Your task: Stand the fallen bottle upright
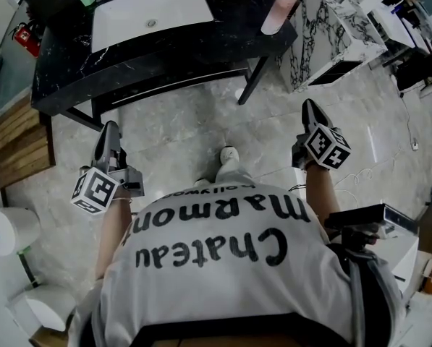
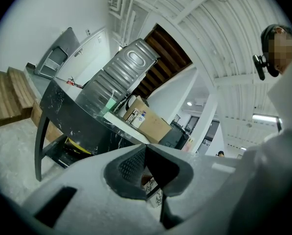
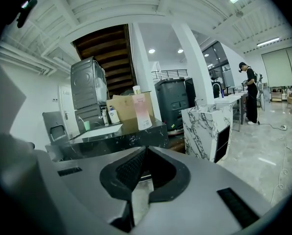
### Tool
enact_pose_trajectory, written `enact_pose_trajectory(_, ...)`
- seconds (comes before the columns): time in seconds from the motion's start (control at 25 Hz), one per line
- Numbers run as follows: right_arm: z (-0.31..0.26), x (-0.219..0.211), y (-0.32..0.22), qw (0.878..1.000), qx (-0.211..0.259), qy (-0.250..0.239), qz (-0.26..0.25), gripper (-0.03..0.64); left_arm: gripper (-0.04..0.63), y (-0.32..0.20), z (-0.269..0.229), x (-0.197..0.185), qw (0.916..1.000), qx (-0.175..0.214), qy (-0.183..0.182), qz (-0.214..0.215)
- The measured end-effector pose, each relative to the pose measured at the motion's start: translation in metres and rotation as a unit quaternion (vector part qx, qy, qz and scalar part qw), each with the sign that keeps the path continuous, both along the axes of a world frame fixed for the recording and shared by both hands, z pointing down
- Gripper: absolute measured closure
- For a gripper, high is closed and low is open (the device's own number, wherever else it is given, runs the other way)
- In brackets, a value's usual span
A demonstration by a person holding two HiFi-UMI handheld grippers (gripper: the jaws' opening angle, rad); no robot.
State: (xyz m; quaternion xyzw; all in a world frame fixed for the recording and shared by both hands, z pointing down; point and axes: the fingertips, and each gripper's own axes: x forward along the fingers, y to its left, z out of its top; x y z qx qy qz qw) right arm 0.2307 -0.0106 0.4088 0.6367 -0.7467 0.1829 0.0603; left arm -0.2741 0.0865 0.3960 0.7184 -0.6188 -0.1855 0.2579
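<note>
R claw (image 3: 146, 150) shut; bottle (image 3: 142, 111) well ahead

The head view looks steeply down past the person's shoulders to the floor (image 1: 179, 132), with the black worktop (image 1: 71, 74) well ahead at its top edge. Cameras on the left gripper (image 1: 111, 126) and right gripper (image 1: 310, 107) sit low and face that worktop from afar, so all 3 views share it. The left view is rolled sideways, the right nearly upright.
</note>
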Motion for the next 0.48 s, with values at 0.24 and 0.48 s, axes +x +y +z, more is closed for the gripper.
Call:
enact_pose_trajectory(0.24, -0.001, 0.009, -0.007, 1.0, 0.007, -0.019, 0.01, 0.6, 0.581, -0.004, -0.006, 0.004, 1.0, 0.006, -0.002, -0.003)
enact_pose_trajectory(0.48, -0.006, 0.008, -0.02, 1.0, 0.014, -0.016, 0.004, 0.6, 0.581, -0.007, -0.016, 0.0, 0.9998, 0.013, -0.013, -0.009)
